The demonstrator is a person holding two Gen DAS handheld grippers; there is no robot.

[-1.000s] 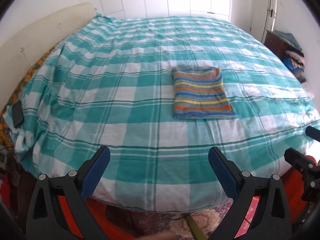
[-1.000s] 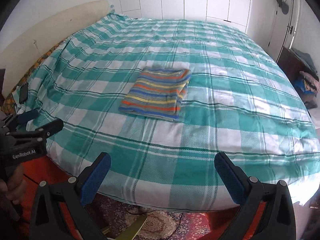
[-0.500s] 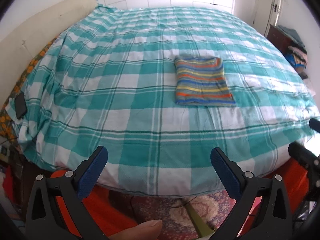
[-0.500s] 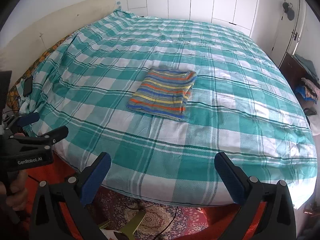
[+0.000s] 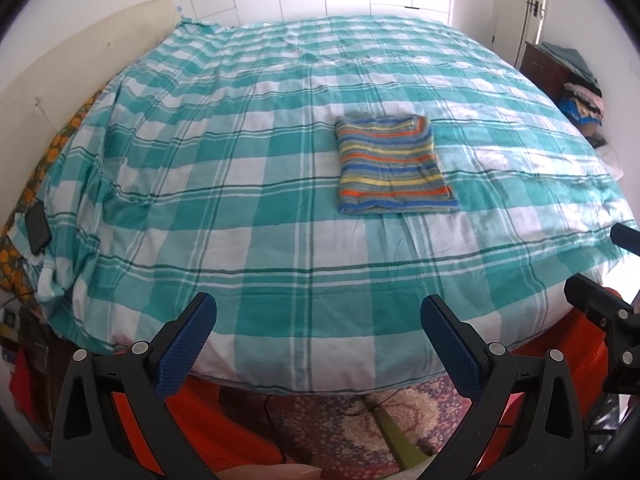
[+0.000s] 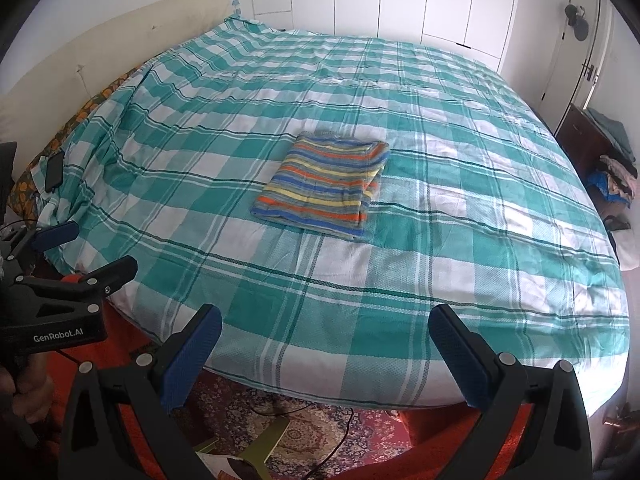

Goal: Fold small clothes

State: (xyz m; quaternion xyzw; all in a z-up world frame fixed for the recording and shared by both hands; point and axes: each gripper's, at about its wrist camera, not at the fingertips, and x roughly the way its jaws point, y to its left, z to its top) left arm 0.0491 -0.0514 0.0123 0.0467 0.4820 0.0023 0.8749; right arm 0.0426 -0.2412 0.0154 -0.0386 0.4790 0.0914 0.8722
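Checked bed (image 5: 280, 208), folded striped garment (image 6: 324, 188), only right view's door hook (image 6: 576, 20)

Folded garment (image 5: 394, 166) lies flat on the bedspread (image 5: 240, 208), toward the middle of the bed and well apart from both grippers, which sit off the near edge above a rug (image 6: 304, 432). Headboard (image 6: 100, 52) to the left; wardrobe doors (image 6: 400, 0) behind the bed. Right of the bed, a cabinet (image 5: 546, 70) bearing piled items, probably clothes.

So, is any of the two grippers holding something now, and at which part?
Nothing is held. The left gripper and the right gripper are both open and empty; the folded striped garment lies alone on the bed.
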